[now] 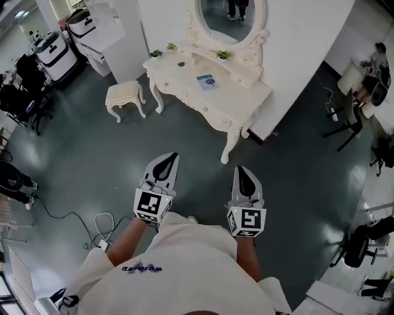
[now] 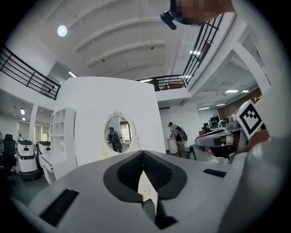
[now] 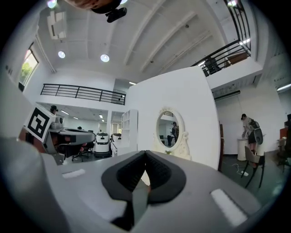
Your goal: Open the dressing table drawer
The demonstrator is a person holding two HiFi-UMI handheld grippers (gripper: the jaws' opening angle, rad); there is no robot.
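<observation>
A cream dressing table (image 1: 237, 92) with an oval mirror (image 1: 231, 17) stands against a white wall, some way ahead of me across the floor. Its front drawers (image 1: 203, 109) sit flush in the carved front. My left gripper (image 1: 167, 161) is shut and empty, held level above the floor short of the table. Beside it, my right gripper (image 1: 247, 174) is also shut with nothing in it. The mirror (image 2: 118, 134) appears far off beyond the closed jaws in the left gripper view, and the mirror (image 3: 169, 129) shows likewise in the right gripper view.
A small cream stool (image 1: 125, 95) stands left of the table. A booklet (image 1: 207, 81) and small plants (image 1: 156, 53) lie on the tabletop. Cables (image 1: 98, 224) trail on the floor at my left. Office chairs (image 1: 353, 120) and people are at the room's edges.
</observation>
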